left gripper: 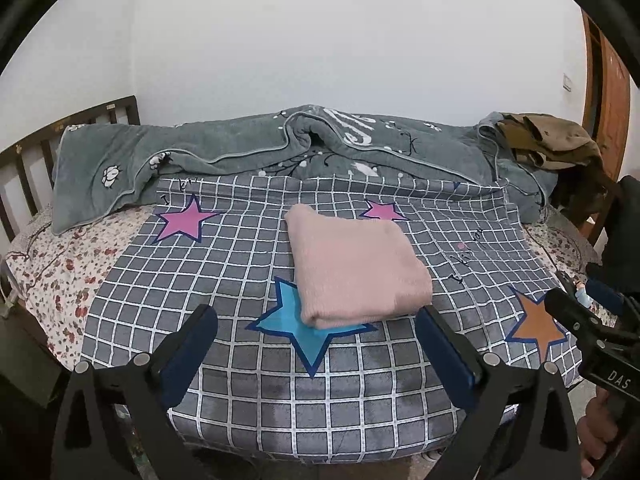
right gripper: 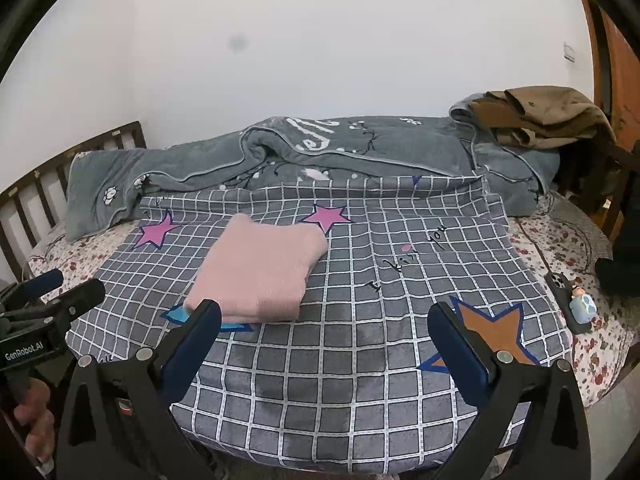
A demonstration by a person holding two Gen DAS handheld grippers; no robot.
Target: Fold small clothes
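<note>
Folded pink garment (left gripper: 356, 268) lies just beyond the wide left claw (left gripper: 316, 320), seemingly untouched; right claw (right gripper: 324, 320) also wide.

Phone (right gripper: 562, 296) blocks R edge; rumpled quilt (left gripper: 280, 144) behind.

The left gripper (left gripper: 316, 330) is held level, its jaws spread wide with nothing between them. The right gripper (right gripper: 324, 328) sits beside it at about the same height, jaws equally wide and empty. Each gripper shows at the edge of the other's view, with the person's hand (right gripper: 34, 420) wrapped around the handle below.
</note>
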